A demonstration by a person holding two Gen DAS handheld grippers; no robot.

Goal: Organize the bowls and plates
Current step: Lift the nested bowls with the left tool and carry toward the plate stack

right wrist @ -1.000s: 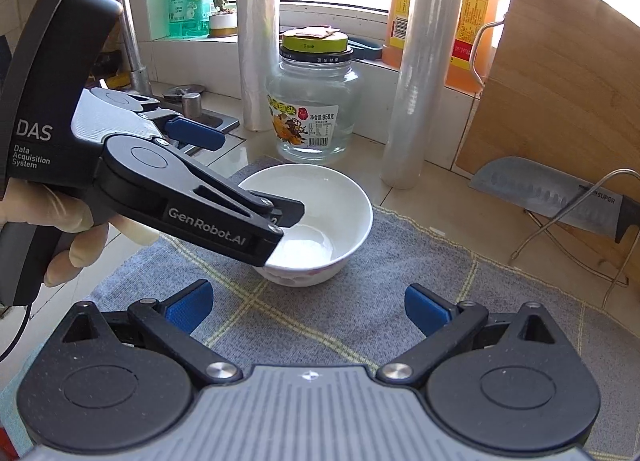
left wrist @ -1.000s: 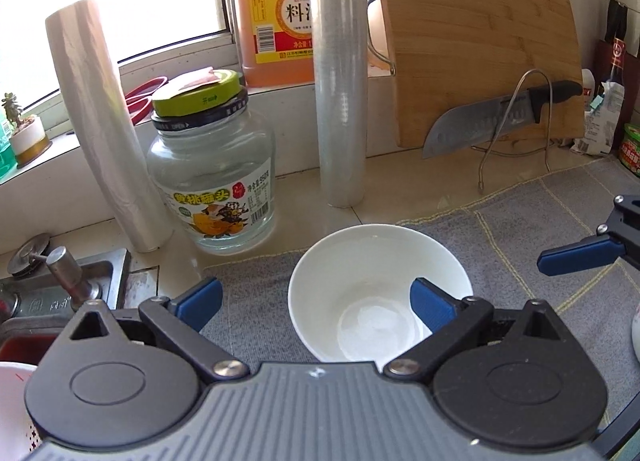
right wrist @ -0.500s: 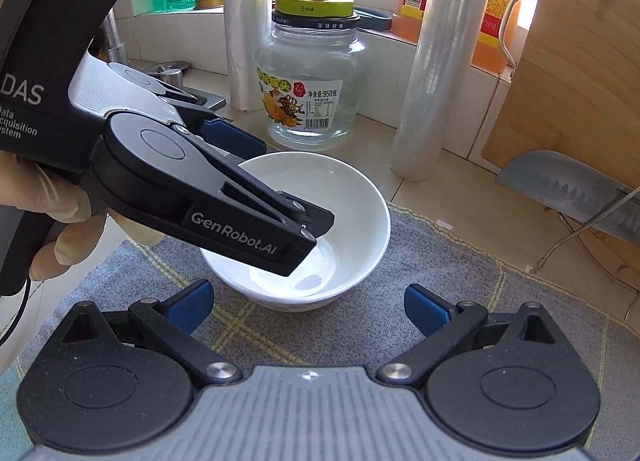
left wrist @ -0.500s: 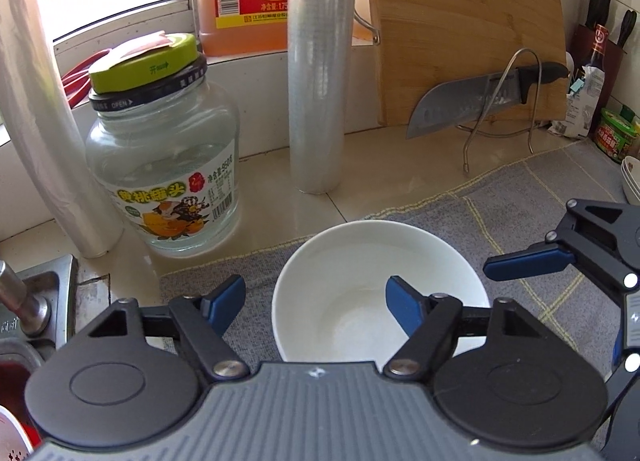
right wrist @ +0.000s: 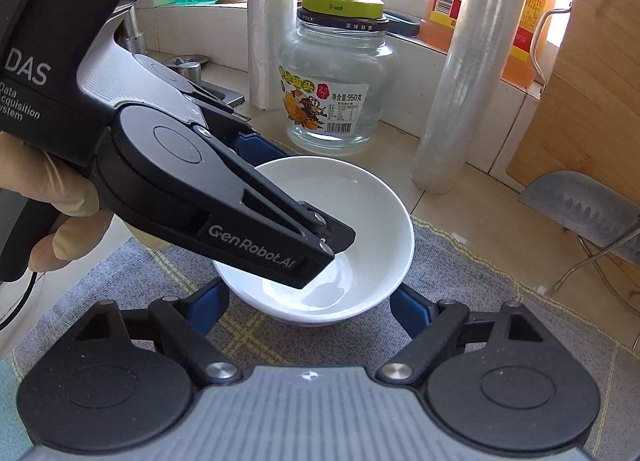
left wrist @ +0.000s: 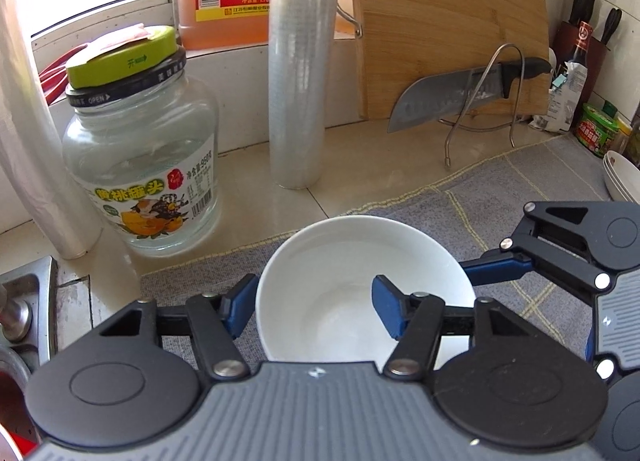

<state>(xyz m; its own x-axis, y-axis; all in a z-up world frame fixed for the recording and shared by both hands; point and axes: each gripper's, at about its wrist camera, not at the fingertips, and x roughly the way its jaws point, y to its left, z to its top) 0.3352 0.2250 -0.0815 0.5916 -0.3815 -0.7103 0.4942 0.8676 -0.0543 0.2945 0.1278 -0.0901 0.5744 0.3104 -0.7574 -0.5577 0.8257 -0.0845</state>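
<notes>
Jaws of the left gripper [left wrist: 314,311] are now pinching the left wall of the white bowl [left wrist: 352,261], having just closed from wide. Bowl is sitting on the grey mat [left wrist: 500,201] near the glass jar [left wrist: 140,165]. Right gripper [right wrist: 308,303] is closing in, jaws straddling the bowl's base, contact unclear. Looks like a two-handed lift is coming.

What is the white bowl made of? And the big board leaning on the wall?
The white bowl looks like glazed ceramic, maybe porcelain: it is smooth, glossy and catches window light. The board looks like bamboo or wood: tan, matte, with narrow glued strips and grain lines showing.
</notes>
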